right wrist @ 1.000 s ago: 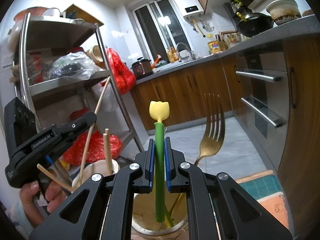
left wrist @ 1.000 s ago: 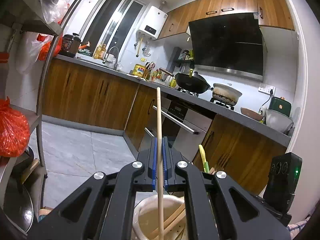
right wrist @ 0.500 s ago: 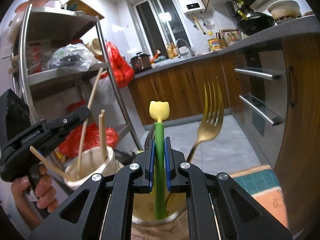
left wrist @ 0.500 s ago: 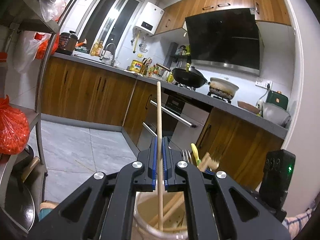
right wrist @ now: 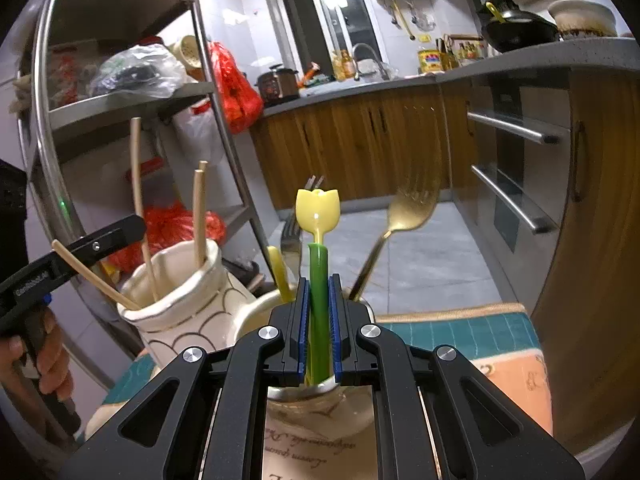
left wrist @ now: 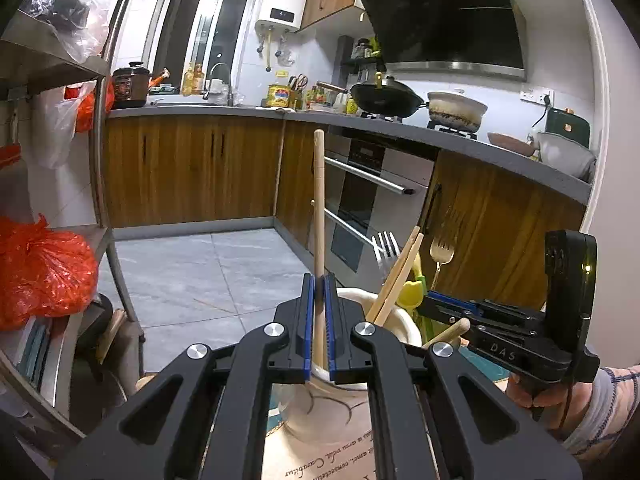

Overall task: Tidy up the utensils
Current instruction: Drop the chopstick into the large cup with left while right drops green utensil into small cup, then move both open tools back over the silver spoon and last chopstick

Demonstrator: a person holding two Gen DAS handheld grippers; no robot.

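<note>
The left gripper (left wrist: pixel 319 320) is clenched on a pale wooden chopstick (left wrist: pixel 318 208), its lower end already inside the cream ceramic vase with gold arc lines (left wrist: pixel 340 408). The right gripper (right wrist: pixel 319 332) is clamped round the green stem of a yellow tulip-headed plastic utensil (right wrist: pixel 318 240), which stands in the second cream jar with printed script (right wrist: pixel 316 432), just beside the first.

The step in hand looks like seating each piece in its own holder. To do it well, each stick should probably be lowered straight down along its length until the tip finds the bottom, and only then let go, so it settles against the rim instead of tipping out. The grippers work close together, so one release at a time seems wise.

The chopstick's long axis runs near vertical, butt end up. The tulip utensil is upright too, head uppermost. In its jar a gold metal fork (right wrist: pixel 404 216) and a silver fork (right wrist: pixel 291 236) lean tines up; three more wooden chopsticks (right wrist: pixel 198 216) slant in the vase. What carries the jars is mostly hidden; a teal and orange mat (right wrist: pixel 460 332) lies alongside.
</note>
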